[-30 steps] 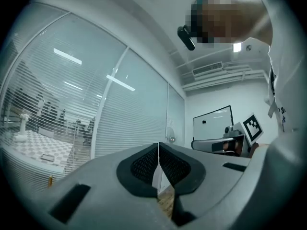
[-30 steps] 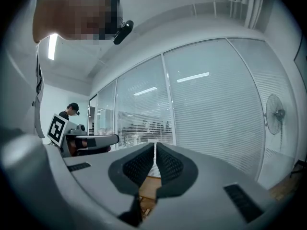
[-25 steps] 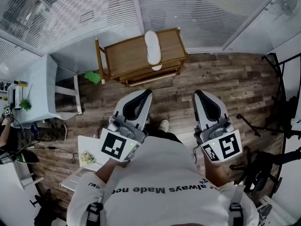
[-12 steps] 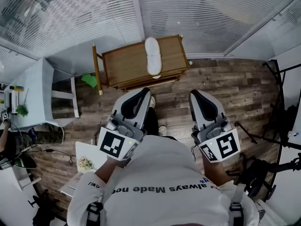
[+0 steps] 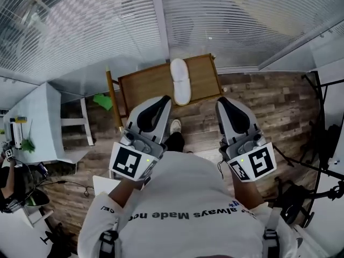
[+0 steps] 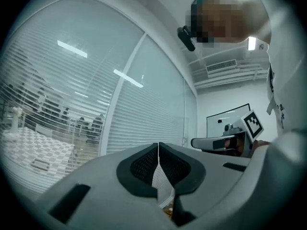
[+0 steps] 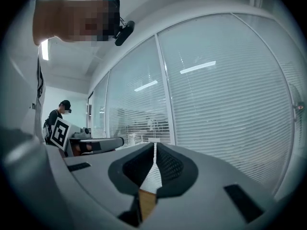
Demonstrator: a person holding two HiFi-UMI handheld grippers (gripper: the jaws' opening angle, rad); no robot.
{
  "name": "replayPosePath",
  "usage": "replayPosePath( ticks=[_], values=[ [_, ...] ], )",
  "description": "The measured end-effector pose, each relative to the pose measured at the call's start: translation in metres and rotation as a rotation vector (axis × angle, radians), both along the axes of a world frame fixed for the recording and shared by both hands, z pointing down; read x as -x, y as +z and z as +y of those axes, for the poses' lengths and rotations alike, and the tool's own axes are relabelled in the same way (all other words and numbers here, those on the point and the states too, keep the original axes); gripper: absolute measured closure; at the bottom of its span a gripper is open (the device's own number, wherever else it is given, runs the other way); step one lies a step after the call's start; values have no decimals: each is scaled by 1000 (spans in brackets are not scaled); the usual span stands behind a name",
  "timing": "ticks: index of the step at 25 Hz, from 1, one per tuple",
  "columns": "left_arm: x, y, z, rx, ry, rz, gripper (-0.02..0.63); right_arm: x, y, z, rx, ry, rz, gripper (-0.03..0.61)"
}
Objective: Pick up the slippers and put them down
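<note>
A white slipper [image 5: 180, 80] lies lengthways on a low wooden rack [image 5: 145, 82] against the glass wall, its near end over the rack's front edge. My left gripper [image 5: 166, 98] is held level just short of the rack, shut with nothing in it. My right gripper [image 5: 219, 100] is alongside, to the right of the slipper's near end, also shut and empty. In the left gripper view the left gripper [image 6: 158, 146] points at the blinds, jaws together. In the right gripper view the right gripper [image 7: 154, 145] does the same, with a strip of the wooden rack [image 7: 147, 202] showing below it.
A glass wall with white blinds [image 5: 226, 20] stands right behind the rack. A white table [image 5: 43, 120] stands at the left, with a green object [image 5: 108, 102] on the floor beside the rack. Dark stands and cables [image 5: 317, 160] crowd the right side. My shoe [image 5: 174, 126] is on the plank floor.
Both grippers and the camera have advanced toward the rack together; the rack and slipper now sit nearer, just ahead of the fingertips. The jaws stayed shut throughout.
</note>
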State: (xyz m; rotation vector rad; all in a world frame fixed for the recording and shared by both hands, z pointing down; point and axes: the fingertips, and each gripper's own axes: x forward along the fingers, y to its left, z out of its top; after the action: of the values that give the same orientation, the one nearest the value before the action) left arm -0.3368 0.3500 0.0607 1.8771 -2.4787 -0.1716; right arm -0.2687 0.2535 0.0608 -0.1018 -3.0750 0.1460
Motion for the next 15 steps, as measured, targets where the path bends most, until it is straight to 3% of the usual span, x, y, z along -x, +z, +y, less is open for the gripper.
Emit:
replayPosePath(
  ticks=[8,15],
  values=[
    [64,7,-26,9,75,-5,600,63,8,-18,-8,45,8,560],
    [96,23,-32,24,95,23,600,88,23,-22,9,69,38,558]
  ],
)
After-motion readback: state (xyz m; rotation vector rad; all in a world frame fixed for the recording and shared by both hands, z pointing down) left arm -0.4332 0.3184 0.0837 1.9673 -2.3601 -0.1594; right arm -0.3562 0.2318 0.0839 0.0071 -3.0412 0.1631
